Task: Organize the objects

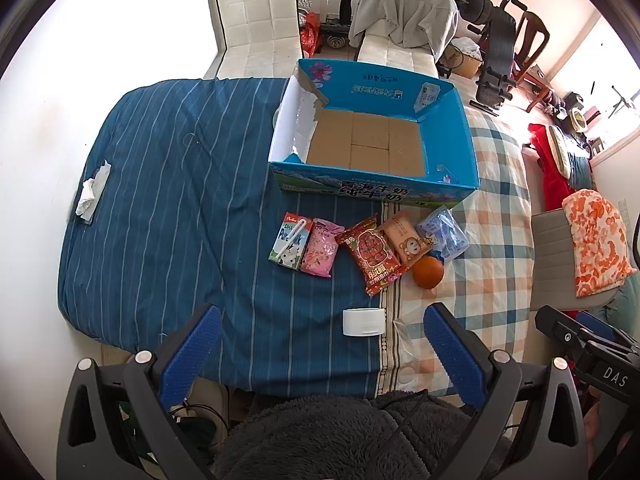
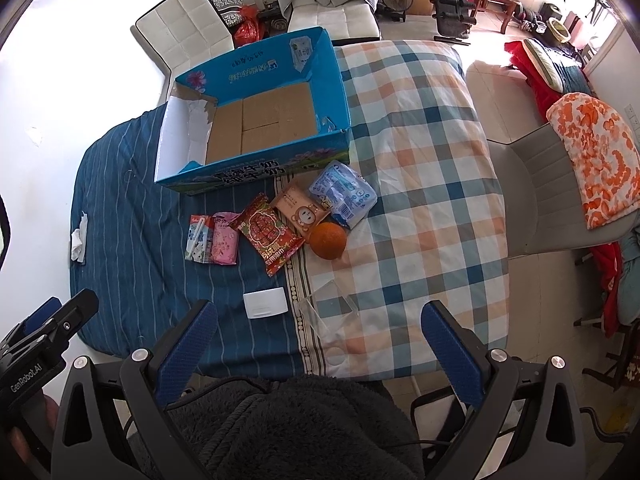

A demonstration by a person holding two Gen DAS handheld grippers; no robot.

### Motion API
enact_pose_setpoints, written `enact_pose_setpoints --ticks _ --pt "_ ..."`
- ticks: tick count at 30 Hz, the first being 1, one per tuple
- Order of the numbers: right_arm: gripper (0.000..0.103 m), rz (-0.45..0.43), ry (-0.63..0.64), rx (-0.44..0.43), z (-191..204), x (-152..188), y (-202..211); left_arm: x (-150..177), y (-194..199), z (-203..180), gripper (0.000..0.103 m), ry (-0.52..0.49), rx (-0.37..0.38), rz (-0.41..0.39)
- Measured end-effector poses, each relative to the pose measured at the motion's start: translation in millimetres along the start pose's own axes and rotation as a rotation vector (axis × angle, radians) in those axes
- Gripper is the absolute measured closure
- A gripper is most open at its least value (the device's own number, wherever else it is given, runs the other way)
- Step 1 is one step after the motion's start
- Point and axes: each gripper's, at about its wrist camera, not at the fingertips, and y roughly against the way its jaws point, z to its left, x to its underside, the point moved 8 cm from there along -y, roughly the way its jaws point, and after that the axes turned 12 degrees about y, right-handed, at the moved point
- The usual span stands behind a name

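- Left wrist view: the left gripper (image 1: 322,338) hangs above the near edge of the table, fingers spread wide, nothing between them. The blue box (image 1: 452,100) stands open with a bare cardboard floor, so by my reading nothing has been packed yet. Just in front of it lie one milk carton (image 1: 289,242), one pink packet (image 1: 320,254), one red packet (image 1: 374,254), one bear packet (image 1: 408,240), one blue packet (image 1: 444,232) and one orange (image 1: 428,273).
- Right wrist view: the right gripper (image 2: 318,338) is likewise spread and holds nothing. The same six items lie in a row beside the box, all left to move. Nearer are one white card (image 2: 266,303) and one clear bag (image 2: 330,300).
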Motion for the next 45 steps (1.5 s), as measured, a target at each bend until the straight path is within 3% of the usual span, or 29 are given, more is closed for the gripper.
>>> enact_pose_setpoints --ticks 23,45 --pt "0.0 0.148 -0.031 -0.015 -3 15 0 1 -1 -2 0.0 -0.085 0.0 -0.004" --pt "0.0 0.396 -0.047 -0.048 0 33 3 5 -11 1 0.0 -0.185 -0.012 0.012"
